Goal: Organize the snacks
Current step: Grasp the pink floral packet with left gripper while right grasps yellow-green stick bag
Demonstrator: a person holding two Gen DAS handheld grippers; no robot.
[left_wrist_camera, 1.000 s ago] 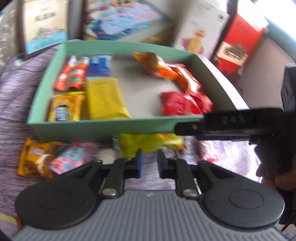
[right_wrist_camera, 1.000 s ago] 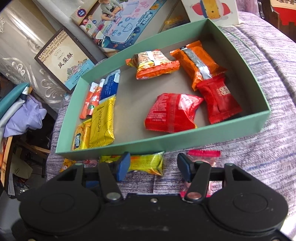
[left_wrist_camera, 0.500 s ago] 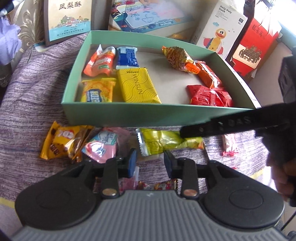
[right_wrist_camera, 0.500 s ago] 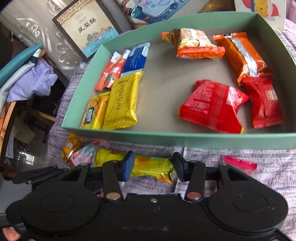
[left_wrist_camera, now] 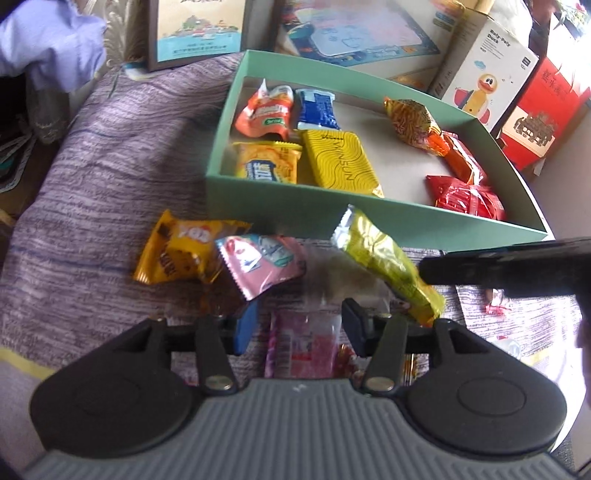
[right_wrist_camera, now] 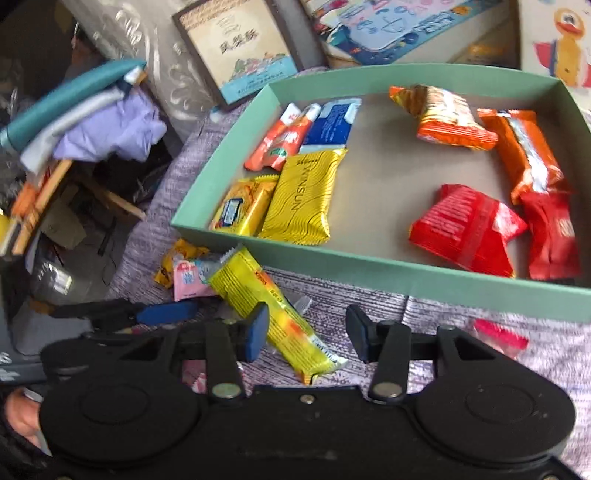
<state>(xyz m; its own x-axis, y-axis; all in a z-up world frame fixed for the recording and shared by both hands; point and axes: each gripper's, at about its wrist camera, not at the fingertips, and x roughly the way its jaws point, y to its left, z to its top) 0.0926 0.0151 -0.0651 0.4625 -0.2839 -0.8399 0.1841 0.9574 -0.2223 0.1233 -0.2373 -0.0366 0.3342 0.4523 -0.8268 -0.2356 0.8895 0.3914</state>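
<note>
A shallow green box (left_wrist_camera: 266, 201) sits on a purple striped cloth (left_wrist_camera: 92, 192), already holding several snacks: an orange-and-white packet (left_wrist_camera: 266, 112) and a blue packet (left_wrist_camera: 317, 110) at the far left corner, a yellow biscuit packet (left_wrist_camera: 266, 162) and a yellow WINSUN bar (left_wrist_camera: 341, 162) in front of them, and on the right side an orange noodle-print bag (left_wrist_camera: 410, 120), a long orange bar (left_wrist_camera: 461, 158) and two red packets (right_wrist_camera: 463, 227). Outside the box, just before its near wall, lie a brown-and-yellow chocolate packet (left_wrist_camera: 177, 251), a pink packet (left_wrist_camera: 262, 264) overlapping it, and a long yellow bar (left_wrist_camera: 388, 264) lying at a slant. The left gripper (left_wrist_camera: 299, 330) hovers over a pink-and-clear sachet (left_wrist_camera: 303, 347) on the cloth; its jaws have just been opening and stand apart, pressing on nothing, with the sachet seen in the gap below them. The right gripper (right_wrist_camera: 304, 328) hangs above the lower end of the long yellow bar, jaws spread partway; its blue pad overlaps the bar in the right wrist view, but the pads do not pinch it. A small red sachet (right_wrist_camera: 498, 334) lies on the cloth near the right finger. Behind the box stand a framed pastry carton (right_wrist_camera: 240, 48), a children's drawing-mat box (left_wrist_camera: 369, 33), a duck toy box (left_wrist_camera: 484, 74) and a red carton (left_wrist_camera: 543, 110).
</note>
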